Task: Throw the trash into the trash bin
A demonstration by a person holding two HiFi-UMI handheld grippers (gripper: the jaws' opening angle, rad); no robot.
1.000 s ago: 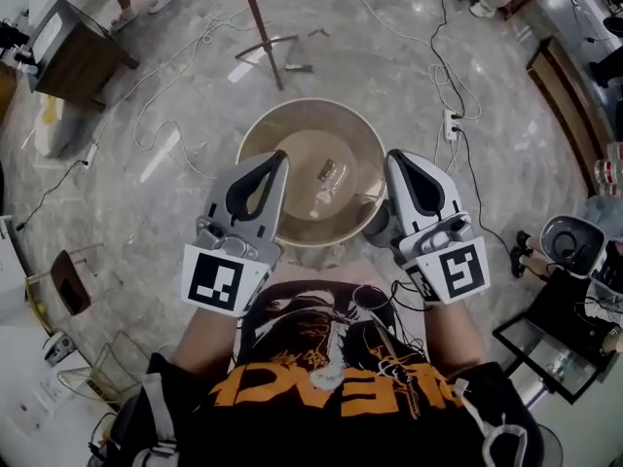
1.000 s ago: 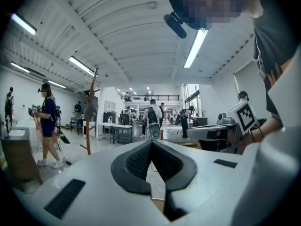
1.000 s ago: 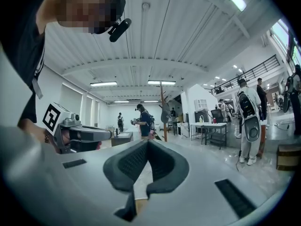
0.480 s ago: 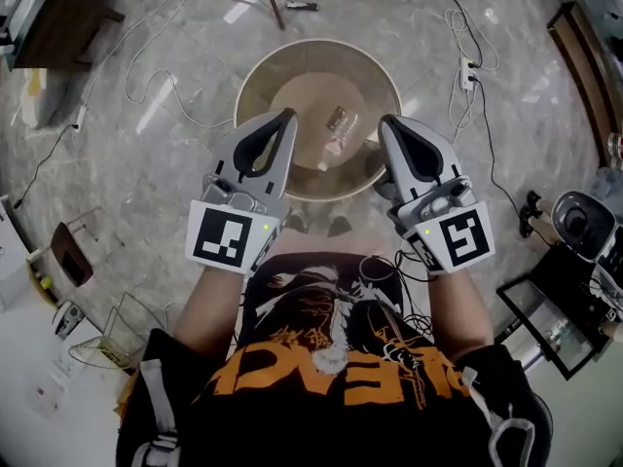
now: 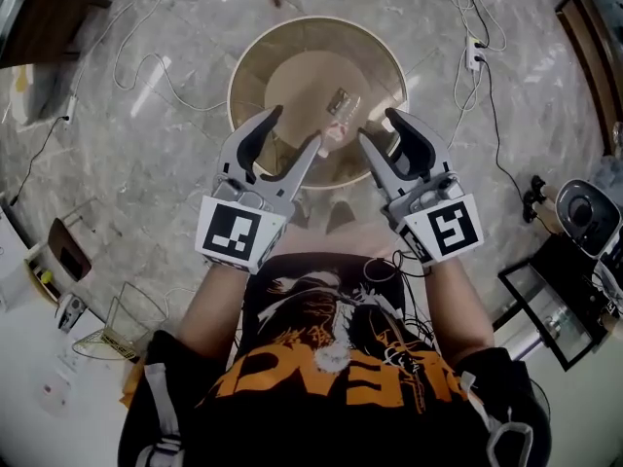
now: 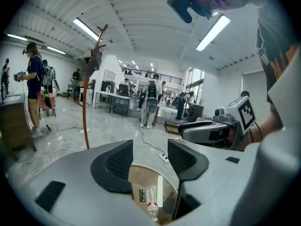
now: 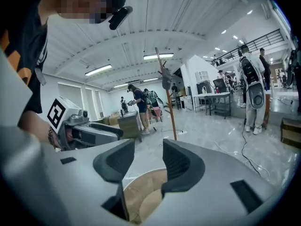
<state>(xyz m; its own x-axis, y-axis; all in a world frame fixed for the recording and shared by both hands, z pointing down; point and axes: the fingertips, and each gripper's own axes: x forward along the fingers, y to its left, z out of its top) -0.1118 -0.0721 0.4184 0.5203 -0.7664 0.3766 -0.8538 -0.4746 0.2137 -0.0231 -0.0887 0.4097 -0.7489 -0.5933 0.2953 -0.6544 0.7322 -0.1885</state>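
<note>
A round trash bin (image 5: 255,61) with a tan liner stands on the marble floor in front of the person. A clear plastic bottle (image 5: 338,117) lies on its bottom; it also shows low in the left gripper view, the bottle (image 6: 150,203) under the jaws. My left gripper (image 5: 292,129) hangs over the bin's near left rim, its jaws opening with nothing between them. My right gripper (image 5: 378,125) hangs over the near right rim, jaws also opening and empty. Each gripper view looks past its own jaws, left gripper (image 6: 150,160) and right gripper (image 7: 148,161), into the bin (image 7: 141,197).
Cables and a power strip (image 5: 475,54) lie on the floor beyond and right of the bin. A wooden stand pole (image 6: 86,107) rises behind it. A dark table (image 5: 44,22) is at far left, a wire basket (image 5: 127,327) at near left, equipment (image 5: 582,220) at right. People stand far off.
Both grippers went from shut to open. They sank toward the bin and now hang over its near rim.
</note>
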